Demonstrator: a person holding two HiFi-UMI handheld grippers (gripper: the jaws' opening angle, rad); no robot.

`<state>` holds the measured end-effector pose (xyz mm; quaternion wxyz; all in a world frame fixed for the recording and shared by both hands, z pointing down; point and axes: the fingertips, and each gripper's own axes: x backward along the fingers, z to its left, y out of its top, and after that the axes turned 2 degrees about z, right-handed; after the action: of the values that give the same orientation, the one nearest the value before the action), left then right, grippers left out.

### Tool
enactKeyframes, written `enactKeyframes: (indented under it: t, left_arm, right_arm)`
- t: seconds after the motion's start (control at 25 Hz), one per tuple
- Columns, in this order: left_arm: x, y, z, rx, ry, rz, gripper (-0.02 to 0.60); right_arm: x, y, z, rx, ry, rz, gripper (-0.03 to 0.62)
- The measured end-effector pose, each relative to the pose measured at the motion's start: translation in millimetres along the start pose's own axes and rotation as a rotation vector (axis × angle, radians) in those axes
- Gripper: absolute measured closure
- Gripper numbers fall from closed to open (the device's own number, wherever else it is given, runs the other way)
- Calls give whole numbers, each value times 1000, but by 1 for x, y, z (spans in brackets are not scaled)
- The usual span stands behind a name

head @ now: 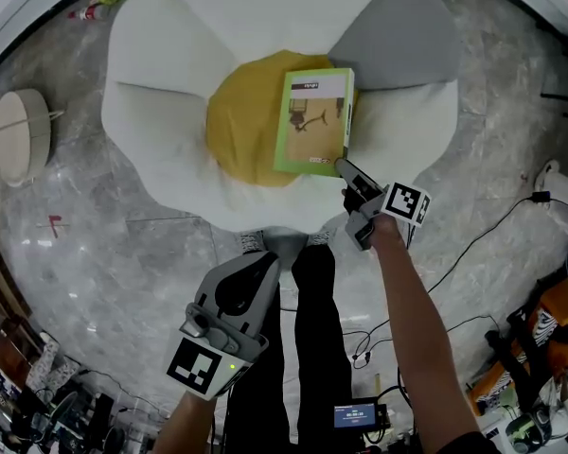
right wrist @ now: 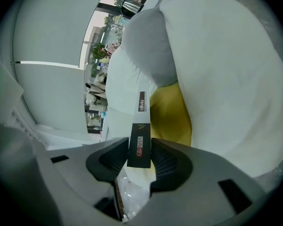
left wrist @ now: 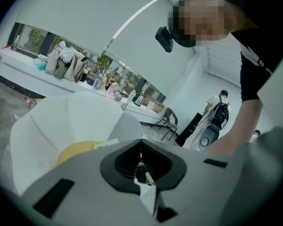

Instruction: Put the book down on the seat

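subject: book (head: 314,121), green cover, lying face up over the yellow cushion (head: 241,126) at the centre of the white seat (head: 166,130). the book covers the right part of that cushion. its far right corner reaches toward the grey petal (head: 398,36) at the seat's far right, and its near edge lies close to the seat's near edge. whether the book bears its full weight on the cushion cannot be told.

right gripper (head: 346,173): at the book's near right corner, above the seat's near edge. the right gripper view shows the book's edge standing between the jaws, with both pads pressed on it. finding: jaws closed on the book, grip intact.

left gripper (head: 257,263): well clear of the seat's near edge, over the marble floor (head: 95,235), just beside the person's dark trouser legs (head: 308,348). the left gripper view shows the jaws brought together. nothing can be made out between them. finding: closed and empty, not touching book or seat.

surroundings: a round pale stool (head: 24,135) stands on the floor off the seat's left edge. cables (head: 473,244) trail on the floor to the right.
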<state>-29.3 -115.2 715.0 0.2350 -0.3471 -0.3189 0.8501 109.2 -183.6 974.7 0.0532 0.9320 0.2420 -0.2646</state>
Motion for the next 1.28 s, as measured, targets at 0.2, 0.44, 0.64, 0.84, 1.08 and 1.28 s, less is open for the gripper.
enactKeyframes:
  t: [0.2, 0.44, 0.64, 0.84, 1.08, 1.28]
  left_arm:
    - [-3, 1, -4, 6, -5, -1, 569]
    - [0, -7, -8, 10, -8, 2, 569]
    - [1, -6, -5, 8, -8, 4, 569]
    - [-3, 0, -3, 13, -10, 3, 569]
    - [-1, 0, -6, 12, -10, 1, 569]
    - [3, 2, -9, 8, -9, -3, 569]
  right_arm:
    - [-1, -1, -4, 1, -28, 21, 377]
    - [5, -1, -23, 11, -124, -7, 361]
    - [9, -4, -36, -19, -191, -12, 361]
    - [7, 0, -32, -24, -185, -14, 361]
    - [7, -2, -24, -10, -162, -1, 367]
    - [9, -5, -17, -46, -127, -3, 375]
